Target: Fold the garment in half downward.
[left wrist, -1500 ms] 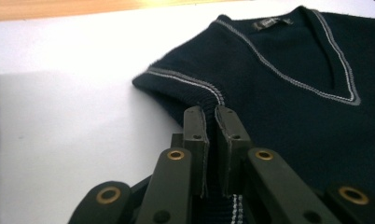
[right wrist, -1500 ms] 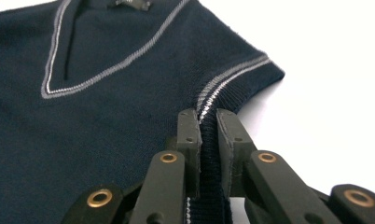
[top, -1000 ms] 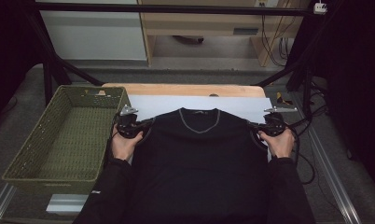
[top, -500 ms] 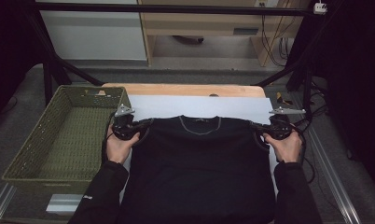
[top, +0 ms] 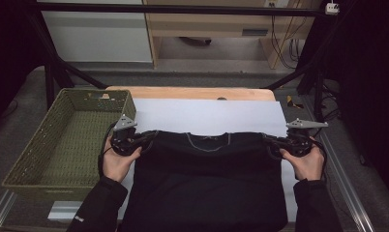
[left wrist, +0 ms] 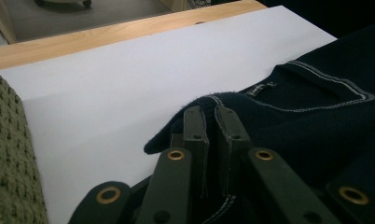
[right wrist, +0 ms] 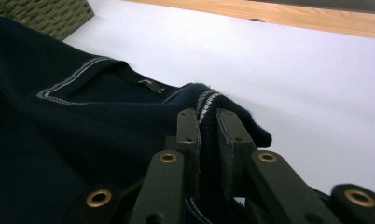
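Here, the left gripper is clamped on one shoulder of a dark sweater, the right gripper on the other. The garment is stretched btwn them, its top edge running left-right across white paper, body trailing toward the person. Vs. a second ago, both grippers are drawn nearer the person and lifted slightly; more paper is bared.

Grey floor beyond the table — wooden cabinet, black frame.
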Demonstrator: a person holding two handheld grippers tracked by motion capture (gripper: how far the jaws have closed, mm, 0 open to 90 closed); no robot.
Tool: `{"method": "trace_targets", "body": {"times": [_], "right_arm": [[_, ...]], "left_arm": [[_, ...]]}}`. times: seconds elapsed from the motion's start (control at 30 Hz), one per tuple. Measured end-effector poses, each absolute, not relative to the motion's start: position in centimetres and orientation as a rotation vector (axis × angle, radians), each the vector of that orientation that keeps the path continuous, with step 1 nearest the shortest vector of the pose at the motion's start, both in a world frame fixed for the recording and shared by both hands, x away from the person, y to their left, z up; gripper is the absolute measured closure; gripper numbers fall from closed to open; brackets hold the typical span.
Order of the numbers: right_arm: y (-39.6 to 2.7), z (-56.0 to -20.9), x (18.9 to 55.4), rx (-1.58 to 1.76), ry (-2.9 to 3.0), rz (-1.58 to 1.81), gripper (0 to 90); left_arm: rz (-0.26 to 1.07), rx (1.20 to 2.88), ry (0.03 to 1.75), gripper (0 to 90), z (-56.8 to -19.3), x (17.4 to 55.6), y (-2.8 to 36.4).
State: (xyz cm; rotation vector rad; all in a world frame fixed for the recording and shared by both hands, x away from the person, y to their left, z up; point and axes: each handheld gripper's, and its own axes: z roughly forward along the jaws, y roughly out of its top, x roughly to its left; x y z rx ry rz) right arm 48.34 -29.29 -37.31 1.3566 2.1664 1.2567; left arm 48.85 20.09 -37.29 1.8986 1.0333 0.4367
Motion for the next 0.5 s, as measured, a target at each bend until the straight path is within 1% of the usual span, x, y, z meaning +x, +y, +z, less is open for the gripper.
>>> {"method": "trace_targets", "body": {"times": [0.27,0.5], "right_arm": [[-29.1,-36.4,45.6,1.328,2.189,1.298,80.7],[-28.8,-36.6,43.8,1.307,2.216,1.315,80.6]], "left_arm": [[0.417,1.896,1.020,83.3,-36.7,46.2,21.0],[0.400,1.917,0.989,83.3,-36.8,44.0,21.5]]}}
